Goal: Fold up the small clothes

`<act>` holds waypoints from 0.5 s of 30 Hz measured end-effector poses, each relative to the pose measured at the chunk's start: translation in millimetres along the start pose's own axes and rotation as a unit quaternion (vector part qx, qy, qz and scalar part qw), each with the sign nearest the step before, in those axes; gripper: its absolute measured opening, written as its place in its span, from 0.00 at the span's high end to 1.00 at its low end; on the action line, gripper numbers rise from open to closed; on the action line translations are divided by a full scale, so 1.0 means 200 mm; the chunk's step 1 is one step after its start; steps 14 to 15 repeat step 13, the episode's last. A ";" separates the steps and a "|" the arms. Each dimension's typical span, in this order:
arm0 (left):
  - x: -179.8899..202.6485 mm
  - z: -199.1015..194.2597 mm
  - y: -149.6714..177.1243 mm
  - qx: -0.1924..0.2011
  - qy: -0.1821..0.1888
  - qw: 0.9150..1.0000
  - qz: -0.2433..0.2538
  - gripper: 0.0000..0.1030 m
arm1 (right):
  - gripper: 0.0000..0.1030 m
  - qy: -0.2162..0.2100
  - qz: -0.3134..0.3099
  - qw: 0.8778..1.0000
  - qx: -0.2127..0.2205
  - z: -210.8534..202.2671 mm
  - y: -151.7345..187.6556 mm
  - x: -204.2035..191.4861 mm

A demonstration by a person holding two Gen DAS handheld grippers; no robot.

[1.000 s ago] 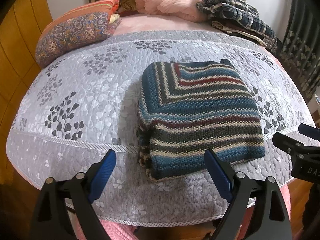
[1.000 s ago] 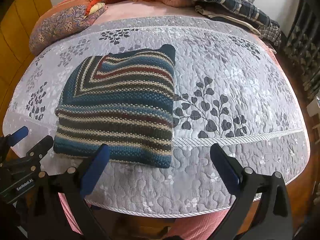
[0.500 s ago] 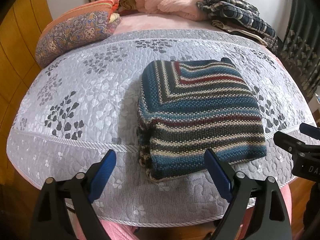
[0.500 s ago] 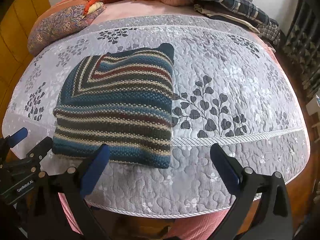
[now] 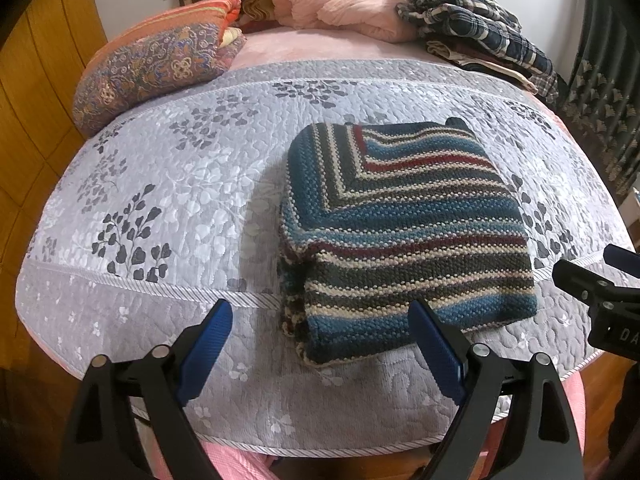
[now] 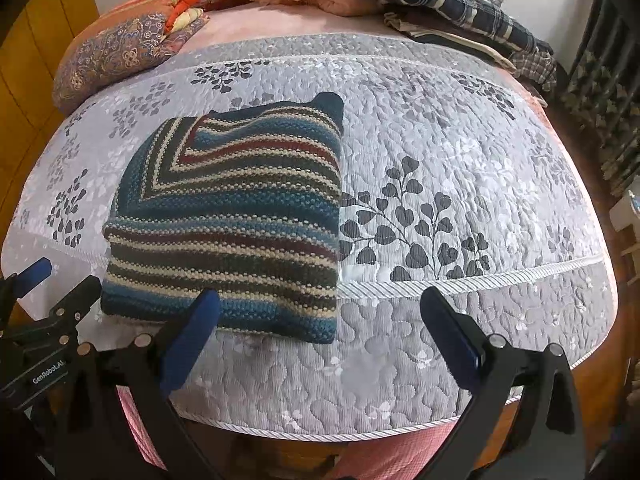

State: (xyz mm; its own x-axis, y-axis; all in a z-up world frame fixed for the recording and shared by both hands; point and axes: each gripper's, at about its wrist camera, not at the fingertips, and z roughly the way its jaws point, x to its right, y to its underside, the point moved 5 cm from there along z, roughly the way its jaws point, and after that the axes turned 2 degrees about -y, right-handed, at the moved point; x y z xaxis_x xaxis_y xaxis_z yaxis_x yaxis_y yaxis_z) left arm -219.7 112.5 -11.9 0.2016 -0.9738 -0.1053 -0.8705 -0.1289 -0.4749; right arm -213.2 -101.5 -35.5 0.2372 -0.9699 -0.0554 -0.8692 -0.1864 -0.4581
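A striped knit sweater (image 5: 404, 232) in blue, dark red, cream and grey lies folded into a thick square on the grey floral quilt (image 5: 168, 208). My left gripper (image 5: 320, 340) hovers open just in front of the sweater's near left corner, nothing between its blue pads. In the right wrist view the sweater (image 6: 232, 220) sits left of centre. My right gripper (image 6: 320, 328) is open and empty over the quilt (image 6: 460, 200), near the sweater's front right corner. Each gripper shows at the edge of the other's view.
A patterned orange and purple pillow (image 5: 160, 64) lies at the back left. Pink bedding (image 5: 340, 0) and a pile of plaid clothes (image 5: 480, 36) sit at the head of the bed. Wood panelling stands at the left, a dark curtain (image 5: 600, 120) at the right.
Both views have shifted only slightly; the sweater sits a touch lower and closer in the frames. Both grippers stay open and nothing was grasped.
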 end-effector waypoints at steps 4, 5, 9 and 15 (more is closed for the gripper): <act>0.00 0.00 0.00 0.000 0.000 1.000 0.000 0.13 | 0.03 0.000 0.000 1.000 0.000 0.00 0.00 0.00; 0.00 0.00 0.00 0.000 0.000 1.000 0.000 0.13 | 0.03 0.001 0.000 1.000 0.000 0.00 0.00 0.00; 0.00 0.00 0.00 0.001 -0.001 1.000 0.001 0.13 | 0.03 0.006 -0.001 1.000 0.003 0.00 0.00 0.01; 0.00 0.00 -0.01 0.002 -0.002 1.000 0.001 0.13 | 0.03 0.005 -0.001 1.000 0.003 0.00 -0.01 0.01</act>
